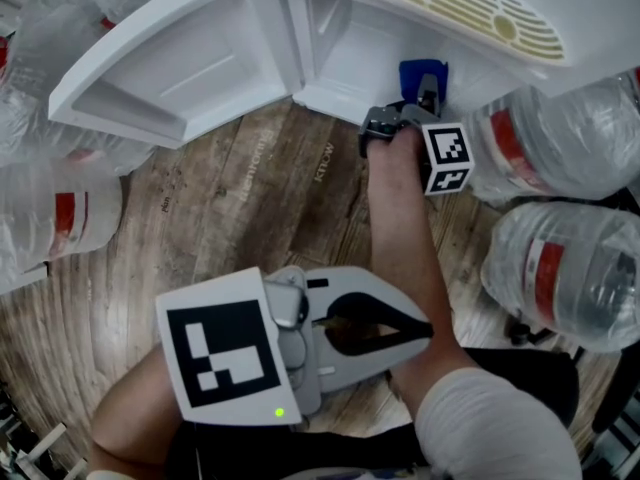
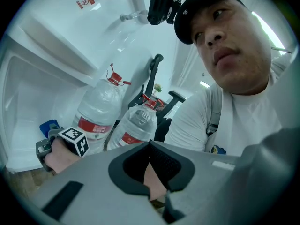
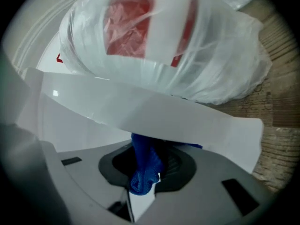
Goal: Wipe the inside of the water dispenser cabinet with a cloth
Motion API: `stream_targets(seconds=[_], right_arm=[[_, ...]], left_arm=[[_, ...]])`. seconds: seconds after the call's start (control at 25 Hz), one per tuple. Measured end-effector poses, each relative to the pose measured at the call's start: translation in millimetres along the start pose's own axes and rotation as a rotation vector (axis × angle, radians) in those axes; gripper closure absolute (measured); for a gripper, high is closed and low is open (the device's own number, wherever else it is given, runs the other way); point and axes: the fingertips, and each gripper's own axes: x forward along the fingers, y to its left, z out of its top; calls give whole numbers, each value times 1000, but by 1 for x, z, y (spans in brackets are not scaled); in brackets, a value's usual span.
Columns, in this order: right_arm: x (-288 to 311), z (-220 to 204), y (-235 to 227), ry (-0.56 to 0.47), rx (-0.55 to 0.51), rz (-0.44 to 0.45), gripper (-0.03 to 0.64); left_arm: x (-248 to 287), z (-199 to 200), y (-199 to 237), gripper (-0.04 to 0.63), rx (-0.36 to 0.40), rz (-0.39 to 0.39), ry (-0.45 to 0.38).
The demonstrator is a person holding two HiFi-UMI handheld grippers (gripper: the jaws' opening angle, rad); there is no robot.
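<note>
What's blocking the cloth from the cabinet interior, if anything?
Nothing visible. The cabinet door is swung open, and the right gripper holds the blue cloth at the opening's edge. Water bottles sit off to the sides.

The cabinet point(image 1: 335, 53) is recorded as smooth, glossy white plastic. The cloth point(image 3: 143, 172) is noted as blue, napped fabric. The floor point(image 1: 260, 198) is seen as matt, grained wood planking. The bottles point(image 1: 565, 268) are clear plastic under crinkled film. The left gripper point(image 1: 428, 326) is matt grey plastic.
</note>
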Motion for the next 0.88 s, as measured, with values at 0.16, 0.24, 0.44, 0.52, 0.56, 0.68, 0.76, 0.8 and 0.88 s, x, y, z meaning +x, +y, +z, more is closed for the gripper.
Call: stream_targets(seconds=[0.16, 0.24, 0.44, 0.52, 0.56, 0.68, 0.76, 0.8, 0.88], right_arm=[[-13, -12, -9, 35, 26, -15, 538], [-13, -17, -6, 49, 27, -1, 538], [10, -27, 7, 59, 25, 36, 538], [23, -30, 7, 54, 53, 30, 538], [29, -33, 5, 57, 67, 24, 538], [43, -35, -6, 55, 114, -17, 538], [46, -34, -16, 44, 148, -48, 538], [45, -33, -21, 39, 162, -61, 538], [42, -30, -28, 28, 182, -81, 538]], left_arm=[[1, 0, -1, 595, 2, -10, 3], [3, 0, -2, 595, 3, -14, 4], [0, -2, -1, 595, 6, -7, 13], [-2, -2, 0, 595, 4, 2, 13], [-3, -3, 1, 595, 2, 6, 11], [-4, -5, 4, 595, -6, 17, 7], [-7, -6, 6, 595, -16, 27, 6], [-7, -7, 7, 595, -22, 30, 6], [-7, -6, 8, 595, -27, 29, 3]])
